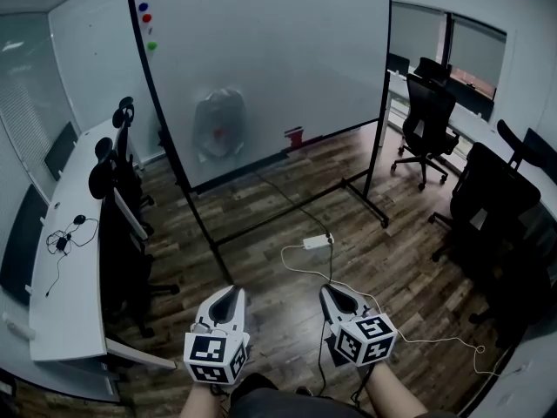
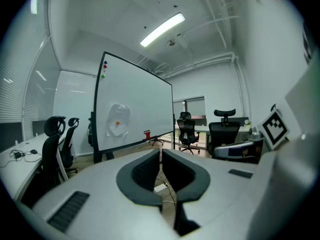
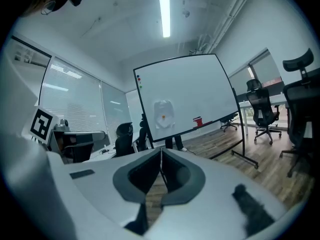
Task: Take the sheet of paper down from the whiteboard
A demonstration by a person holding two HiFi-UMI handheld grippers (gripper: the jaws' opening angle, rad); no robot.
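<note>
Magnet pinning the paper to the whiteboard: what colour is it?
The magnet is orange; the left gripper view shows it best.

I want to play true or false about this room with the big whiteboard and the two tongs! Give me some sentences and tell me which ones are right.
1. A crumpled sheet of paper hangs on the whiteboard. True.
2. The left tongs are holding the paper. False: they are shut on nothing, far back from the board.
3. Blue, red and green magnets sit near the board's top left corner. True.
4. The right tongs are wide open. False: they are shut, with nothing between them.
5. The power strip lies on a desk. False: it lies on the wooden floor, in front of the board.
</note>
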